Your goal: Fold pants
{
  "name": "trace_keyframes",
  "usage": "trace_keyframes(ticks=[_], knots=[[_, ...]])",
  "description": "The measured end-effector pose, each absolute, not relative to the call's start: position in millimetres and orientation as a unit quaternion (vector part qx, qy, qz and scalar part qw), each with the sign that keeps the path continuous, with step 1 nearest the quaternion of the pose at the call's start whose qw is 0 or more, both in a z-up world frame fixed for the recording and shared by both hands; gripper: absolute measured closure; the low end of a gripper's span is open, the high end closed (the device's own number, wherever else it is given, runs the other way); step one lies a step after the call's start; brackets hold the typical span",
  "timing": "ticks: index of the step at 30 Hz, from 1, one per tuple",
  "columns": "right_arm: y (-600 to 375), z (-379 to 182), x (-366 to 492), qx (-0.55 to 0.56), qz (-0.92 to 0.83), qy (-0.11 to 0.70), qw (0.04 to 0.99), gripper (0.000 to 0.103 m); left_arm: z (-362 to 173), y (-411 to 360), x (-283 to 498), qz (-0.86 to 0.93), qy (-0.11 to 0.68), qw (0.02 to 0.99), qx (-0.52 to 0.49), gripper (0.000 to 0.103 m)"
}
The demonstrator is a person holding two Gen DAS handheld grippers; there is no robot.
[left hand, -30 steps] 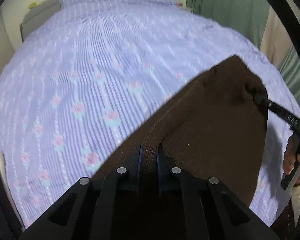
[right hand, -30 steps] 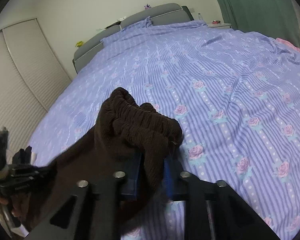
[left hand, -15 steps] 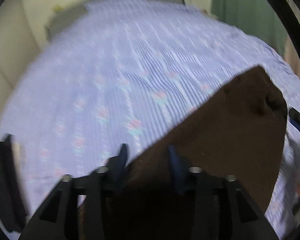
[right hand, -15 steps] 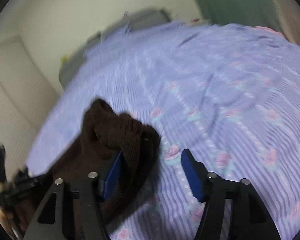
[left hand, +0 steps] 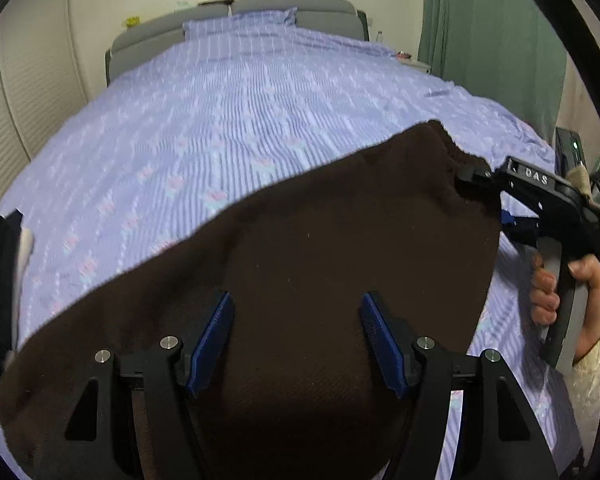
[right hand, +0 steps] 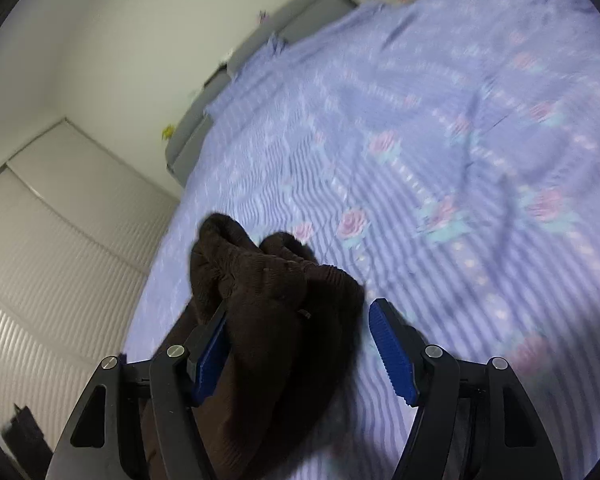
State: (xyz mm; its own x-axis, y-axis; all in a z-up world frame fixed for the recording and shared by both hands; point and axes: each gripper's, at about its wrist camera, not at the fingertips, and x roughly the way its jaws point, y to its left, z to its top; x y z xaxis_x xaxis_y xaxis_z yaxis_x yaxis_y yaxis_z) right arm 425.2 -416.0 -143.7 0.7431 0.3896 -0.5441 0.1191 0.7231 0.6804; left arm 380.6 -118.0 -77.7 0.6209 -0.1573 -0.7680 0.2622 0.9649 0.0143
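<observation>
The bed [left hand: 260, 120] carries the brown pants [left hand: 320, 260], spread over its near end. Both the left gripper [left hand: 296, 340] and the right gripper [right hand: 296, 344] have just been opening, jaws apart, cloth loose between them. Pants look soft, light, floppy; better to hold the thick waistband corners. Legs are cut off below

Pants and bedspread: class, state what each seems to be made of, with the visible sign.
Pants: probably a soft brown knit, matte; fine ribbing shows at the bunched waistband.
Bedspread: likely thin woven cotton, matte; printed lilac stripes and pink roses, with shallow creases.
</observation>
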Motion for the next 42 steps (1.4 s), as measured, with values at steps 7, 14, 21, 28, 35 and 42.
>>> trace_keyframes(ticks=[7,14,21,28,35,42], knots=[[-406.8,-149.5,448.6,0.326,0.076,0.37,0.867,0.05,-91.6,-99.1,402.8,-0.072,0.44,0.894,0.043,0.037],[-414.2,-93.3,399.3,0.325,0.052,0.329,0.885,0.069,-84.7,-101.4,392.2,-0.082,0.441,0.893,0.037,0.037],[-429.3,-27.6,284.8,0.264,-0.033,0.292,0.919,0.069,-61.7,-129.4,360.4,-0.13,0.436,0.889,0.043,0.038],[-479.7,-86.2,223.2,0.327,-0.114,0.341,0.874,0.069,-83.5,-190.7,356.3,-0.157,0.467,0.867,0.079,0.037],[-486.4,-123.0,219.7,0.341,-0.135,0.368,0.855,0.069,-88.7,-197.9,363.2,-0.141,0.482,0.858,0.104,0.038],[-481.9,-112.4,222.5,0.327,-0.13,0.368,0.86,0.052,-46.6,-174.7,315.9,-0.17,0.436,0.883,0.038,0.04]])
